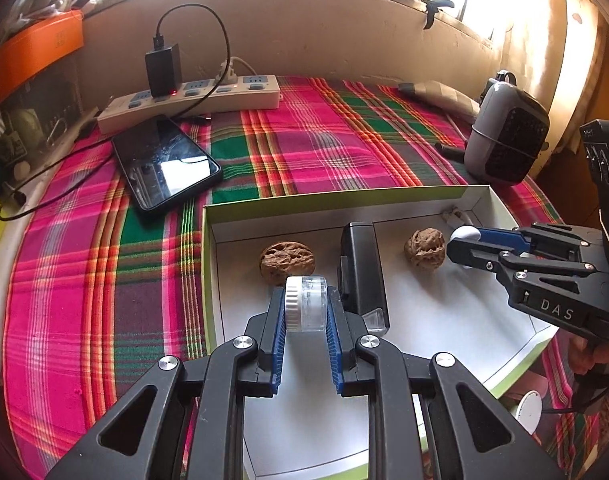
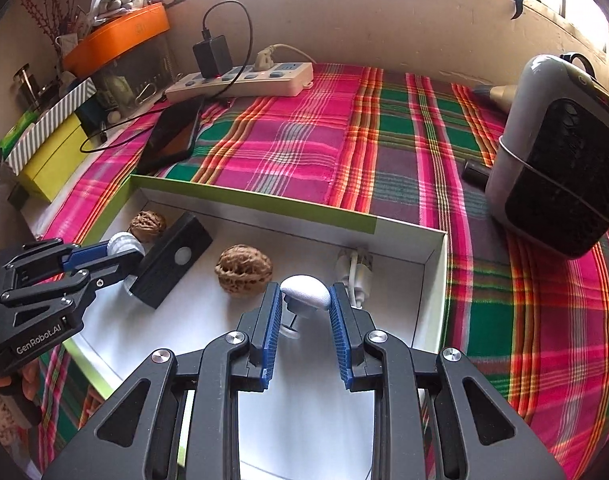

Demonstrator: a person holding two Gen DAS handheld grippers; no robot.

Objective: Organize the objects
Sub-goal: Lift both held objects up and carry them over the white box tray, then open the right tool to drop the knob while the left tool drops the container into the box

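Observation:
A shallow white box with green rim [image 1: 304, 198] [image 2: 264, 200] lies on the plaid cloth. In it lie two walnuts [image 1: 287, 262] [image 1: 424, 248] [image 2: 243, 268] [image 2: 147, 225], a black rectangular device [image 1: 362, 272] [image 2: 172, 260] and a small white plug [image 2: 354, 270]. My left gripper [image 1: 306, 305] [image 2: 122, 254] is shut on a small clear jar with a silver lid [image 1: 307, 303], held above the box floor. My right gripper [image 2: 305, 298] [image 1: 460, 246] is shut on a white round-headed object [image 2: 305, 291] [image 1: 464, 234] next to the right walnut.
A phone [image 1: 166, 162] [image 2: 170, 136], a power strip [image 1: 192, 100] [image 2: 240, 80] with a black charger, and a grey-black heater [image 1: 504, 136] [image 2: 560, 156] stand on the cloth around the box. An orange box [image 2: 116, 36] and a yellow box [image 2: 52, 160] stand at the left.

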